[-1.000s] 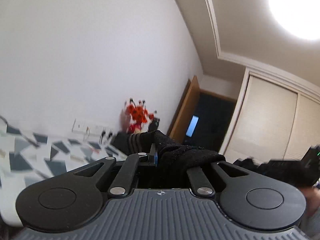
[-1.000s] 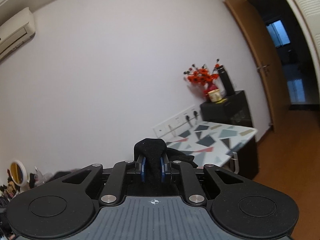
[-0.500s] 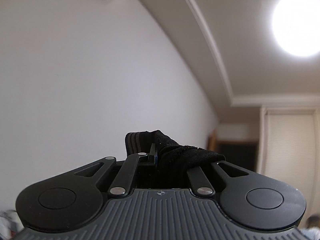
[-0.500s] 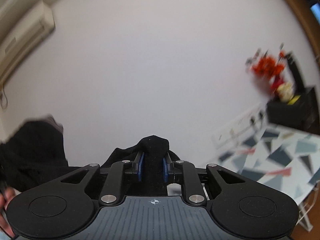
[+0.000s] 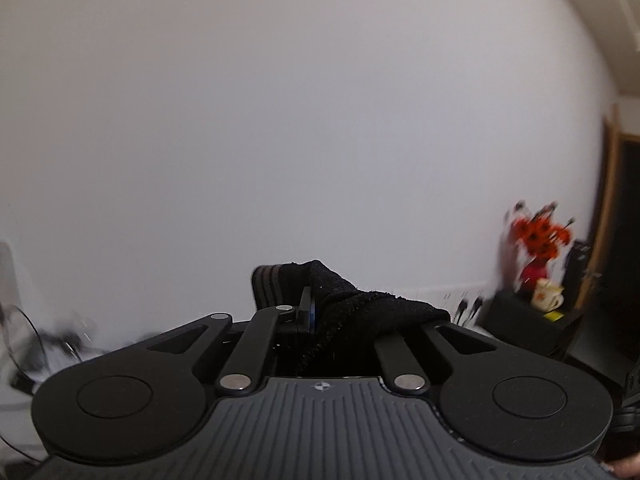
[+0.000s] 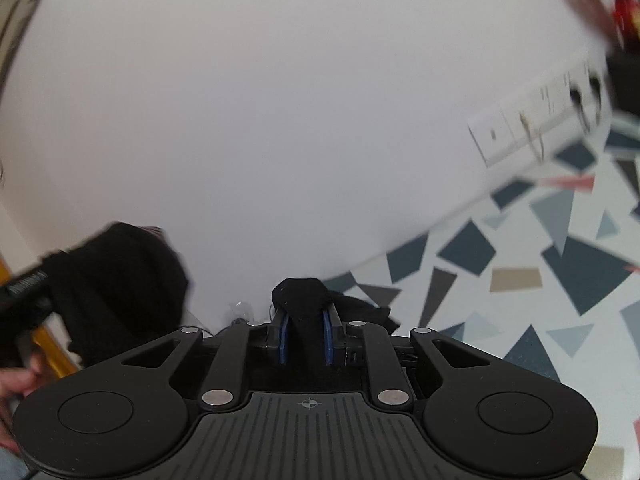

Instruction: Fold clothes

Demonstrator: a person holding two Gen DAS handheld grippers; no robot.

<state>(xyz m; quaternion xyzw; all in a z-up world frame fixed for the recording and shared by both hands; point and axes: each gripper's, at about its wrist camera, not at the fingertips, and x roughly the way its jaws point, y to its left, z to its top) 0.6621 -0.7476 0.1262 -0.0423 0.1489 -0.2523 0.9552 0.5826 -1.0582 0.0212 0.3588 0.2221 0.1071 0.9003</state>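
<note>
Two tongs: both in view, each clamped on black cloth, both pointing a little below level at a white wall (image 5: pixel 280 120).
Left tongs (image 5: pixel 312 312): jaws pressed nearly together on a fold of the black garment (image 5: pixel 360 312); only one blue-edged pad shows, the other is buried under the cloth.
Right tongs (image 6: pixel 306 334): jaws narrow, blue pads (image 6: pixel 284 336) pressing either side of a black wad that pokes up between them.
Left-hand side, right view: the other tongs' body and a hand (image 6: pixel 16 384) at the frame edge, with a bunch of the same black cloth hanging beside it.
Garment look: black, fuzzy knit; a grey ribbed striped band (image 5: pixel 272 284) stands up behind the left pad; cloth drapes over the left tongs' right linkage arm.
Garment place: held up off the worktop (image 6: pixel 520 280) between the two tongs; a bit trails over the patterned top just past the right tongs.
Surroundings: wall sockets (image 6: pixel 536 124) above the terrazzo-pattern worktop; red flowers (image 5: pixel 540 236) and a mug (image 5: pixel 548 294) on a dark cabinet, blurred.
Change, left view: ceiling and lamp seen half a second ago are gone; wall and flowers fill the frame.
Change, right view: worktop now fills the right half and the flowers have slid to the top corner.
Grip change: none seen on either side.
</note>
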